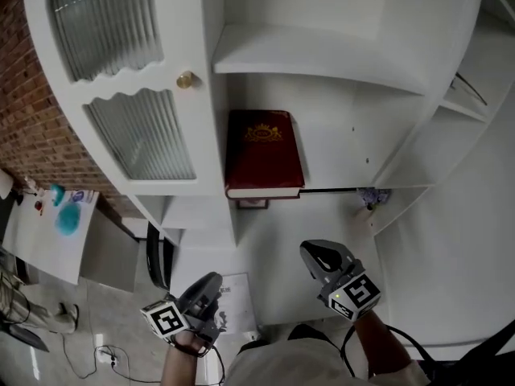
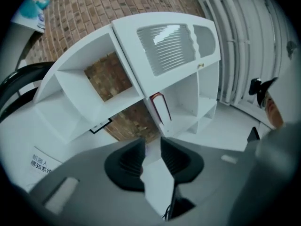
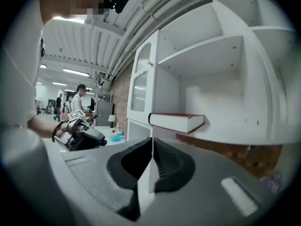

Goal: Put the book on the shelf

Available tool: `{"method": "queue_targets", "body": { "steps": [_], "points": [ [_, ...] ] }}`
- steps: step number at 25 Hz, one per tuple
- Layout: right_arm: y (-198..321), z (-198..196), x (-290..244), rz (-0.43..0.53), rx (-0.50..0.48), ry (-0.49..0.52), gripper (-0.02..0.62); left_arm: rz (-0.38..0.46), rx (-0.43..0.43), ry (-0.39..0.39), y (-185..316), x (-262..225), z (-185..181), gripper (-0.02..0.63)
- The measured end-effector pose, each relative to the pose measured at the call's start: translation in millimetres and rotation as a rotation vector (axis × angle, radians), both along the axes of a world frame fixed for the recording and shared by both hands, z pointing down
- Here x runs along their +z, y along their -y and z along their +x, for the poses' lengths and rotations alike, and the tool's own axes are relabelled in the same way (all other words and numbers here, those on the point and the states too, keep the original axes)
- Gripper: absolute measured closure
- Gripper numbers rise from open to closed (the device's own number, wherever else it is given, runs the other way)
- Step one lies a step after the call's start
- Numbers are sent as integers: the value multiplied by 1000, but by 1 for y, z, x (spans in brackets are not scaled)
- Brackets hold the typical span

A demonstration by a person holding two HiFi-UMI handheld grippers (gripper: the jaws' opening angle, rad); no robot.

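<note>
From where I stand, the book (image 1: 264,153) lies flat on the middle shelf (image 1: 346,155) of the white cabinet, cover up, tucked against the left wall of its bay, with nothing holding it. Both claws hang low in front of the person, well apart from it. The left claw (image 1: 208,288) has its jaws a narrow way apart with nothing between them. The right claw (image 1: 322,257) is closed tight on nothing.

By my reckoning the placing is as good as done, and what matters now is leaving it sound. The book's near edge sits about level with the shelf's front lip. I cannot tell whether it hangs over. If it does, the closed right claw is the handier tool: bring it level to the page edge and press squarely at the middle, so the book slides back without swinging. Otherwise, keep both claws low and clear of that lip, and away from the glass door (image 1: 141,135) beside it.
</note>
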State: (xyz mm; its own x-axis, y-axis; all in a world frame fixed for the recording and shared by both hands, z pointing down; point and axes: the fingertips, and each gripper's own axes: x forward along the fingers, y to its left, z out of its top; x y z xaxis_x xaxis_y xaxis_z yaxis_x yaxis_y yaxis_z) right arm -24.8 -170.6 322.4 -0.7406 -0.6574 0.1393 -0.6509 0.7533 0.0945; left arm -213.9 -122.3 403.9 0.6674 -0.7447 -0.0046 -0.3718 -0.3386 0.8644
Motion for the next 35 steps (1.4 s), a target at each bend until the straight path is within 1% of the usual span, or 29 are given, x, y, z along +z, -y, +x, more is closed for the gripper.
{"method": "queue_targets", "body": {
  "steps": [1,3,4,6,8,11,13,17,21,30,32,35],
  "points": [
    [-12,5,10,-44,13,33,592,-1,0,14,-1,2,2,509],
    [-31,17,25,-144,45,121,594,4,-16,71,-1,3,5,582],
    [-38,24,31,-185,64,159,594,12,-21,101,-2,4,7,598],
    [-50,39,43,-238,109,201,594,35,-20,143,-7,5,12,598],
    [-59,52,54,-259,154,205,594,55,-36,193,-13,10,15,598],
    [-69,68,66,-267,196,182,594,82,-54,274,-25,21,19,598],
    [-78,70,67,-265,186,159,593,91,-59,311,-35,26,24,598],
    [-105,73,73,-254,138,118,594,90,-79,338,-63,28,38,598],
    [-134,84,81,-246,112,81,594,91,-118,376,-94,34,50,598],
    [-196,119,100,-276,115,85,594,91,-173,445,-157,34,73,598],
    [-207,125,101,-279,107,97,594,95,-186,476,-170,33,77,598],
    [-220,131,101,-275,92,104,594,111,-210,554,-189,31,79,598]
  ]
}}
